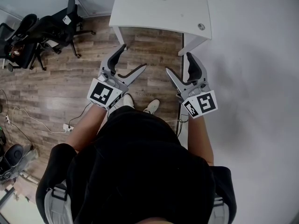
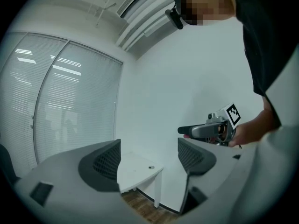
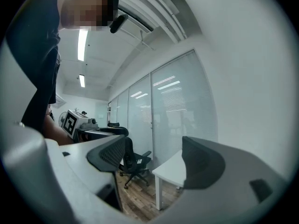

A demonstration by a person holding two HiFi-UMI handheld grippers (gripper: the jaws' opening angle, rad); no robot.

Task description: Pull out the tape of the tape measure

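Observation:
No tape measure shows in any view. In the head view the person holds both grippers in the air in front of the body, above the wooden floor and short of the white table (image 1: 154, 8). My left gripper (image 1: 132, 59) is open with nothing between its jaws. My right gripper (image 1: 180, 63) is open and empty too. In the left gripper view the left gripper (image 2: 147, 160) frames the table (image 2: 135, 169), with the right gripper (image 2: 210, 129) off to the right. The right gripper (image 3: 156, 160) looks at the table's corner (image 3: 170, 169).
Black office chairs (image 1: 46, 27) stand at the far left, also seen as a chair (image 3: 133, 162) by the glass partition. A cable and socket strip (image 1: 67, 127) lie on the floor at left. A white wall (image 1: 252, 78) runs along the right. Two small round marks (image 1: 201, 26) sit on the tabletop.

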